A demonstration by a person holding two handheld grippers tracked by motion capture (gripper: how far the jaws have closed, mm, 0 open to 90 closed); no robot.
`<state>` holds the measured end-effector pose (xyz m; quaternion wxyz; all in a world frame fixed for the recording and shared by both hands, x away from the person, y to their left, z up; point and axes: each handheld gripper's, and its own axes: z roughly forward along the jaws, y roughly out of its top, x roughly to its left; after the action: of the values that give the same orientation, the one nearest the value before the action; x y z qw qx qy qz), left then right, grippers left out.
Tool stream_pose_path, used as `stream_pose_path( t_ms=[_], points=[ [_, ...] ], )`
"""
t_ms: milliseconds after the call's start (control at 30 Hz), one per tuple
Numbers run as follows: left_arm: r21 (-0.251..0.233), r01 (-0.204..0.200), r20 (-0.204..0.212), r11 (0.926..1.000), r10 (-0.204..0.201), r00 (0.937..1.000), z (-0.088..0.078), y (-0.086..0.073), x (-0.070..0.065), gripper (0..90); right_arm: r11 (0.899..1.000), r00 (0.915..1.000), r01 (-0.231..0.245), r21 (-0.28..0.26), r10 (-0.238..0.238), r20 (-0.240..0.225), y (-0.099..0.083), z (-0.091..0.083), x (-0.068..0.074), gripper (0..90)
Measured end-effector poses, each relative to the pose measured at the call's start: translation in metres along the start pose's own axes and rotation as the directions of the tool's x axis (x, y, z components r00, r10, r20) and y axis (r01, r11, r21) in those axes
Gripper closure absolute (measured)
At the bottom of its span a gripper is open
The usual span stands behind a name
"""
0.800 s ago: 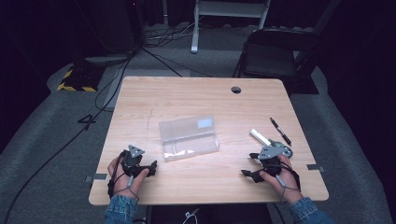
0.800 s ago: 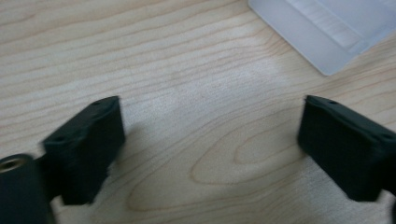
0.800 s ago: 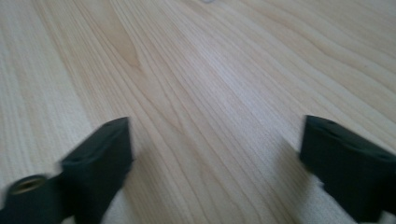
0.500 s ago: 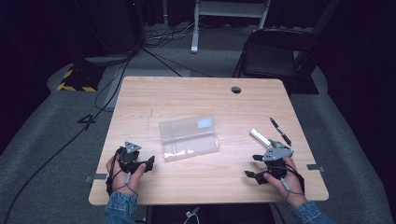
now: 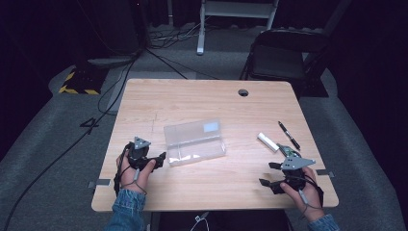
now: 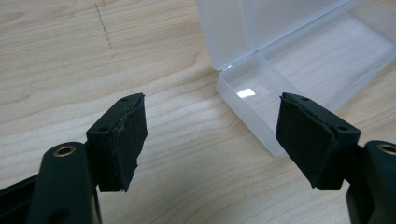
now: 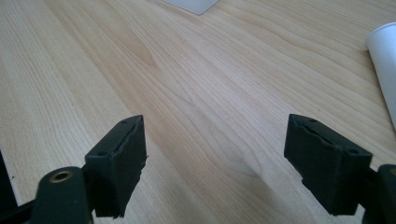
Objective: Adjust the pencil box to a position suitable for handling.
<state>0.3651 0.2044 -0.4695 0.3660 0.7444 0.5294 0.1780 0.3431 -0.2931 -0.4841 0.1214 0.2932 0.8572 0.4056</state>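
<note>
Both hands have drawn back toward the table's near edge, the left gripper (image 5: pixel 161 158) gaping empty beside the open clear box (image 5: pixel 195 141) at its two o'clock, the right gripper (image 5: pixel 269 174) likewise empty with the white tube (image 5: pixel 267 141) at twelve, so approach low and square.

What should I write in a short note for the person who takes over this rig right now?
Left tongs: open, holding nothing, just beside the near corner of the clear plastic box.
Right tongs: open, holding nothing, over bare table.
Box: mid-table, lid open, looks empty.
White tube and black pen: lying on the table beyond the right tongs, outside the box.
Done: box opened.
Left: probably putting tube and pen into the box, then closing the lid.
</note>
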Motion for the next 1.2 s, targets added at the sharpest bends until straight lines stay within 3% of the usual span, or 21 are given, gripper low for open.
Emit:
stream_pose_path(
  t_ms=[167,333,567,700,767,833,1000,1200],
  points=[
    [0.003,0.008,0.008,1.0,-0.008,0.9999,0.01,0.005,0.004,29.9,1.0,1.0,0.003,0.003,-0.003,0.005,-0.005,-0.003,0.004,21.0],
    [0.046,-0.002,0.032,0.9989,0.001,0.9995,0.022,0.006,0.001,30.8,1.0,0.9998,0.001,0.001,-0.001,0.021,-0.008,-0.009,0.005,21.0],
    [0.082,-0.063,0.071,0.9946,0.057,0.9959,0.031,0.008,-0.009,35.8,1.0,0.9996,-0.01,0.004,0.01,0.025,-0.012,-0.012,0.005,20.9],
    [0.097,-0.097,0.077,0.9906,0.09,0.993,0.034,0.007,-0.013,43.4,1.0,0.9998,-0.005,0.01,0.004,0.022,-0.011,-0.011,0.006,21.0],
    [0.122,-0.139,0.078,0.9827,0.13,0.9884,0.036,0.006,-0.016,44.1,1.0,0.9998,-0.004,0.01,0.004,0.021,-0.011,-0.011,0.006,21.0],
    [0.142,-0.172,0.053,0.9748,0.166,0.9847,0.039,0.004,-0.018,43.6,1.0,0.9998,-0.005,0.009,0.004,0.02,-0.01,-0.01,0.006,21.0],
    [0.126,-0.216,0.071,0.9682,0.208,0.9755,0.042,0.003,-0.022,45.1,1.0,0.9998,0.0,0.013,0.0,0.018,-0.009,-0.009,0.007,21.1],
    [0.113,-0.24,0.077,0.9641,0.233,0.9695,0.043,0.003,-0.022,45.6,1.0,0.9998,0.0,0.014,0.0,0.022,-0.009,-0.01,0.007,21.2]
  ],
)
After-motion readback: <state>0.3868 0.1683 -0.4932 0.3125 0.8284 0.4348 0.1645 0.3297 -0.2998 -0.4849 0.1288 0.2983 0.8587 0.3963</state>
